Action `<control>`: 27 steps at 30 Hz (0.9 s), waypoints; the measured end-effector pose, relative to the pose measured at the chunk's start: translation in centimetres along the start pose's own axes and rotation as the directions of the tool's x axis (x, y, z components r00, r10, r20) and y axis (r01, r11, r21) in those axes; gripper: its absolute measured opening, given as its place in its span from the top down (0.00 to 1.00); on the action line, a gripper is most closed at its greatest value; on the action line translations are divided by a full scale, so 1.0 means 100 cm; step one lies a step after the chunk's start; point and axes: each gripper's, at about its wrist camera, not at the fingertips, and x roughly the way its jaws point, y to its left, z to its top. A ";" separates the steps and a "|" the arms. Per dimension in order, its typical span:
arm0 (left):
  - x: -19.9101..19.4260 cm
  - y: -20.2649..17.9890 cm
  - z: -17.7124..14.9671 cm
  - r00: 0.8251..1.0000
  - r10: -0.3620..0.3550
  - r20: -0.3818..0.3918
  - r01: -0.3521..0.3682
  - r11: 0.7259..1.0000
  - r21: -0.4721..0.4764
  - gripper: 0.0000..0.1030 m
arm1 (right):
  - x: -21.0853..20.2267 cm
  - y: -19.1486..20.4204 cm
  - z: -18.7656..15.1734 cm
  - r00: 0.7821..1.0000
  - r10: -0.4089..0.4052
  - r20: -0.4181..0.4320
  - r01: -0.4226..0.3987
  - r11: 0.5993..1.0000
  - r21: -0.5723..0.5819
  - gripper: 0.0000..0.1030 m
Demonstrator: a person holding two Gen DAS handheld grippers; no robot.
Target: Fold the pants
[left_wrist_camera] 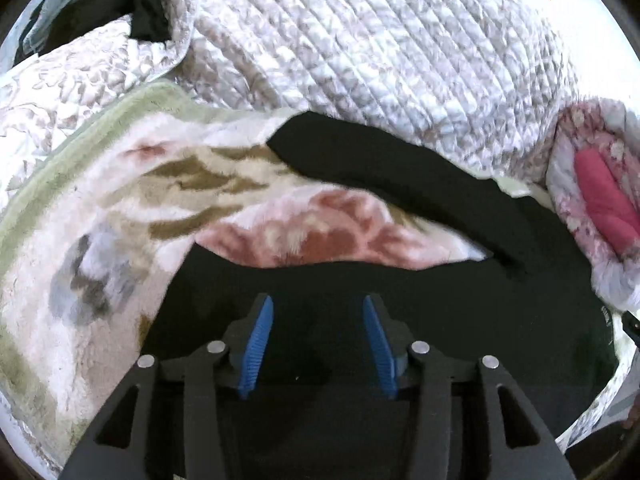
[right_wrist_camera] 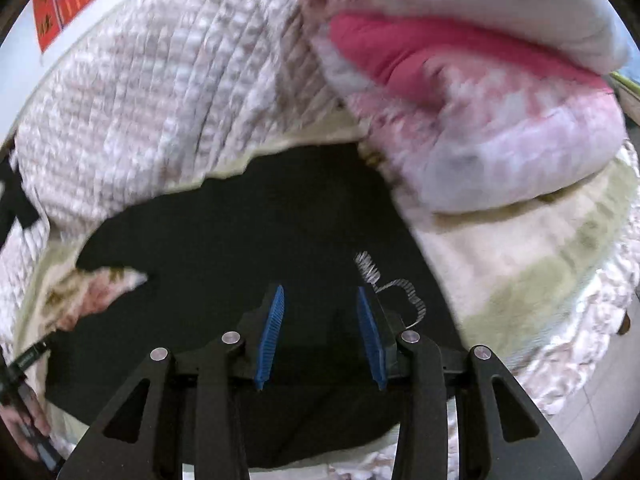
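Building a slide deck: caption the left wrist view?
Open left gripper above black pants on a floral blanket.

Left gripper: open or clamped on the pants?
Open. In the left wrist view the left gripper has its blue pads apart, with only the black pants lying beneath the gap, nothing pinched.

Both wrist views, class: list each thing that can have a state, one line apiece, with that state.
black pants: spread on the bed, one part bent across, not folded up yet
left gripper: open, nothing between the pads
right gripper: open, nothing gripped
floral fleece blanket: lying under the pants
quilted coverlet: heaped behind them
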 end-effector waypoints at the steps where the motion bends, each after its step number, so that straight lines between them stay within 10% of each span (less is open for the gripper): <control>1: 0.007 0.003 -0.003 1.000 0.019 -0.021 -0.019 1.000 0.000 0.51 | 0.015 -0.001 -0.005 0.998 -0.027 -0.051 0.027 1.000 -0.013 0.63; 8: 0.021 0.026 -0.011 0.988 0.133 -0.079 -0.138 0.989 -0.059 0.51 | 0.016 -0.028 -0.013 0.995 -0.083 -0.061 0.087 0.994 0.070 0.63; 27: -0.028 -0.040 -0.071 0.997 -0.002 -0.075 0.012 0.992 0.125 0.51 | 0.017 0.073 -0.085 0.973 0.125 -0.192 -0.178 0.939 -0.293 0.53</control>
